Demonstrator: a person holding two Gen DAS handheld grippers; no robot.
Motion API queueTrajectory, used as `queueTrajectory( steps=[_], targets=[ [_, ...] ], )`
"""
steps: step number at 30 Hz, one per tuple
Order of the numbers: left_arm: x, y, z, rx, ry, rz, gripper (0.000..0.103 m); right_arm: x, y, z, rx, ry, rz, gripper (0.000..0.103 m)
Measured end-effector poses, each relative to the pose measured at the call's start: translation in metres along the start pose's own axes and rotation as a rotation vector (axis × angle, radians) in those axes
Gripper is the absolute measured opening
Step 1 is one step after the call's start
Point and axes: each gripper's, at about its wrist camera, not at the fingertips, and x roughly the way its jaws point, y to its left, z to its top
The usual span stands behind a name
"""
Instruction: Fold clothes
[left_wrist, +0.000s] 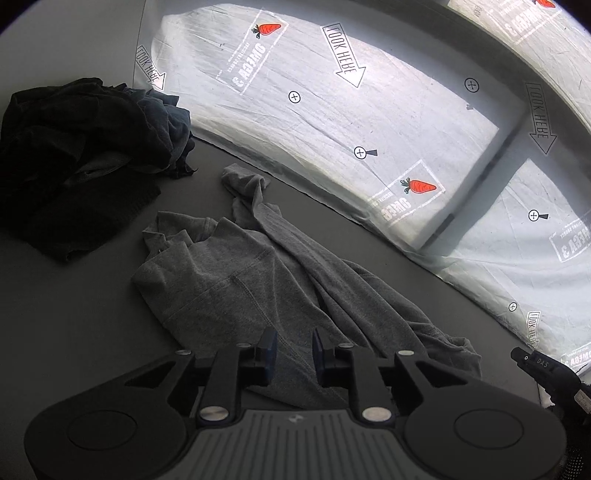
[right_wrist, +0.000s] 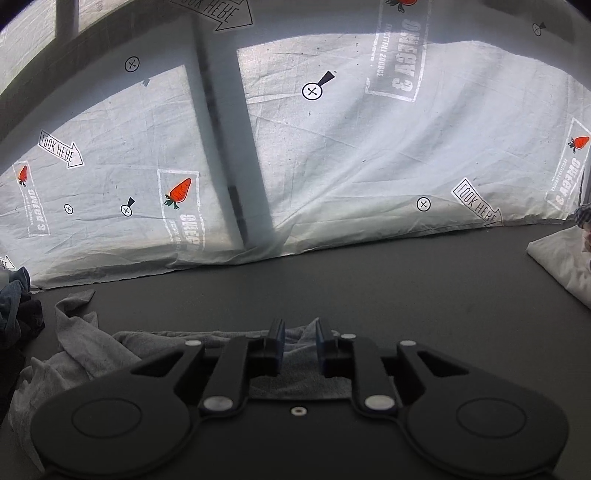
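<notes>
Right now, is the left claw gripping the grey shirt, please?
No, the left claw is open above the grey shirt, with nothing between its fingers.

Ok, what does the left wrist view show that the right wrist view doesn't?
Left wrist only: the whole crumpled grey garment with its sleeve stretching away, the full dark clothes pile, and the tip of the right claw.
Right wrist only: a folded white garment at the right edge.
Both: the dark table, the printed sheet behind it, and open jaws over grey fabric.
</notes>
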Motion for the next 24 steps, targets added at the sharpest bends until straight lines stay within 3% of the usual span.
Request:
queueTrajectory(
  steps=[3,6,12,17,21,22,23,24],
  targets=[
    [0.022,0.022,0.016,-0.005,0.050,0.059,0.057,0.015,0.045,-0.004,-0.062,0.034,0.041,0.028],
    [0.049,0.049,0.027,-0.017,0.108,0.109,0.067,0.036,0.098,-0.010,-0.157,0.075,0.061,0.039],
    [0.103,0.107,0.045,-0.049,0.222,0.191,0.068,0.071,0.192,-0.021,-0.372,0.122,0.124,0.050],
    [0.130,0.138,0.056,-0.055,0.267,0.209,0.069,0.095,0.251,-0.039,-0.526,0.146,0.210,0.059],
    [0.131,0.149,0.057,-0.088,0.268,0.212,0.069,0.116,0.283,-0.057,-0.698,0.177,0.139,0.059],
    [0.128,0.150,0.056,-0.098,0.263,0.216,0.069,0.115,0.284,-0.058,-0.730,0.166,0.141,0.052],
    [0.125,0.151,0.055,-0.108,0.259,0.220,0.069,0.112,0.283,-0.058,-0.754,0.145,0.139,0.018],
    [0.121,0.150,0.054,-0.117,0.253,0.223,0.069,0.103,0.277,-0.055,-0.747,0.113,0.127,0.003]
  ],
)
